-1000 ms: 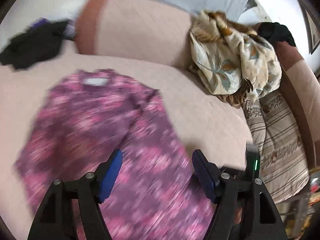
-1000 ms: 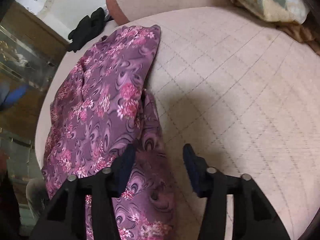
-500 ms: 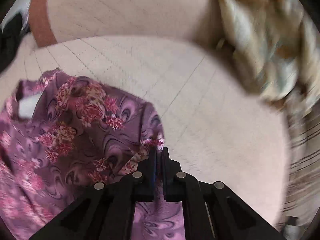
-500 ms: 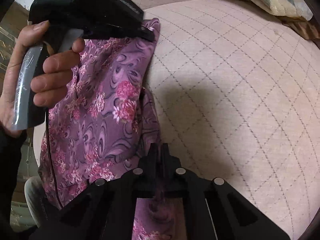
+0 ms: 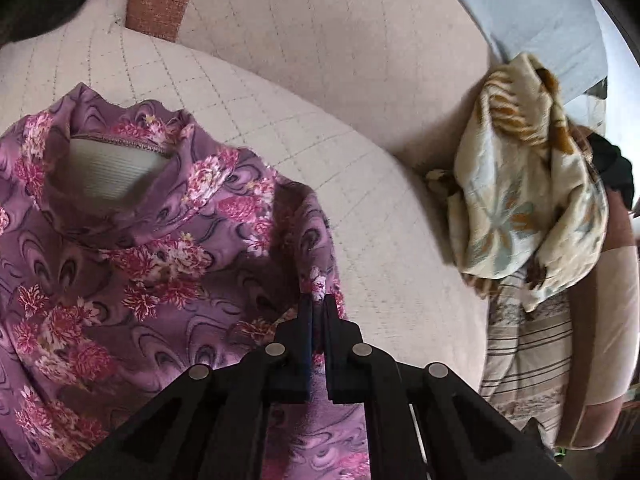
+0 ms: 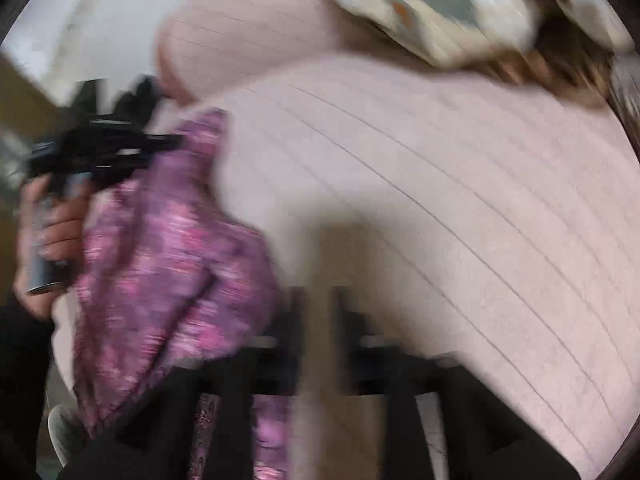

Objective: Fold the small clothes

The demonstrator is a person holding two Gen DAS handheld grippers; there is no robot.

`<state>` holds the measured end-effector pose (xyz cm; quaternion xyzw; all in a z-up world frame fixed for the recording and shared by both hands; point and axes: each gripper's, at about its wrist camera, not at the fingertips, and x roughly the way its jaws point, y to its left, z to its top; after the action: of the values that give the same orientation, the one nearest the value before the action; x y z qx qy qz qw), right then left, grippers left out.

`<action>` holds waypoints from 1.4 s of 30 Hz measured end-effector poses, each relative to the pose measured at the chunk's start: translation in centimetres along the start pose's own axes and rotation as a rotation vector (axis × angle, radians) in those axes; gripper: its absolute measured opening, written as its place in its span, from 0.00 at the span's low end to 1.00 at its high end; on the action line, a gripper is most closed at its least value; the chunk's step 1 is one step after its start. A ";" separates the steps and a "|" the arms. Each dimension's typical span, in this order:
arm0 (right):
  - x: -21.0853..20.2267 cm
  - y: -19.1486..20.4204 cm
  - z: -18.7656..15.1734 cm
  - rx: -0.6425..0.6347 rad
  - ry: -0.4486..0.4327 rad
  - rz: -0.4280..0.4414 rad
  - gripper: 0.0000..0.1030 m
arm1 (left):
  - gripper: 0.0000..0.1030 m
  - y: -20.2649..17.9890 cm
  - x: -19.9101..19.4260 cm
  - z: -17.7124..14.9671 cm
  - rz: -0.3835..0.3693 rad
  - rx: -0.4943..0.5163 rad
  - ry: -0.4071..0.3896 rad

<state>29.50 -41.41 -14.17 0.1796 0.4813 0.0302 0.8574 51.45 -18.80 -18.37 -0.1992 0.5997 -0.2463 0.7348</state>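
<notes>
The left tongs (image 5: 318,300) are clamped on the right edge of the purple top (image 5: 132,264), which lies on the sofa (image 5: 384,248). The right tongs (image 6: 316,292) are opening, blurred, nothing between them, just right of the top. Right of the top the sofa seat lies bare up to the blanket (image 5: 524,184).

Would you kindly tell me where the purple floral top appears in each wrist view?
Left wrist: the top fills the left half, its edge pinched in the left gripper.
Right wrist: blurred, at lower left.
Shared landmark: the cream floral blanket, right in the left view, top right in the right view.
</notes>
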 end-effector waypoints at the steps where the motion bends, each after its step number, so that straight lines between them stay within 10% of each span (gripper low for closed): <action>1: 0.5 1.1 0.1 -0.052 0.004 -0.006 0.74 | 0.02 0.0 -0.1 0.1 0.011 0.007 0.003; 8: 6.7 4.1 2.9 -0.279 0.067 -0.077 0.51 | 0.02 0.3 0.5 0.7 -0.013 0.010 0.013; 11: 7.1 5.1 2.3 -0.320 0.048 -0.093 0.12 | 0.02 0.0 0.5 0.7 -0.037 0.022 0.016; 17: 2.9 2.1 3.6 -0.213 0.007 -0.038 0.03 | 0.02 -0.8 0.1 0.7 -0.048 0.021 -0.018; 23: 5.2 -1.7 3.4 -0.080 0.126 -0.047 0.03 | 0.08 -1.9 2.7 0.6 0.049 0.057 0.047; 25: 4.7 -1.5 3.6 -0.086 0.117 -0.042 0.03 | 0.39 -1.9 1.4 0.9 0.030 0.057 0.011; 30: 3.5 -2.4 3.4 -0.072 0.126 -0.030 0.08 | 0.69 -1.6 -0.5 0.8 0.116 0.054 -0.069; 33: 2.2 -3.5 3.8 -0.022 0.088 0.051 0.13 | 0.69 -1.5 0.4 -0.6 0.346 0.146 -0.069; 38: 2.2 -2.0 4.5 0.014 0.048 0.160 0.40 | 0.60 0.2 -1.0 -5.4 0.334 0.223 -0.030; 42: 5.0 -2.0 4.8 0.083 0.089 0.182 0.41 | 0.35 2.2 -0.7 -7.9 0.326 0.170 0.012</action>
<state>35.95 -43.47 -16.61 0.2566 0.5014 0.0959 0.8207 43.85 -16.59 -20.68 -0.0348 0.6055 -0.1748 0.7756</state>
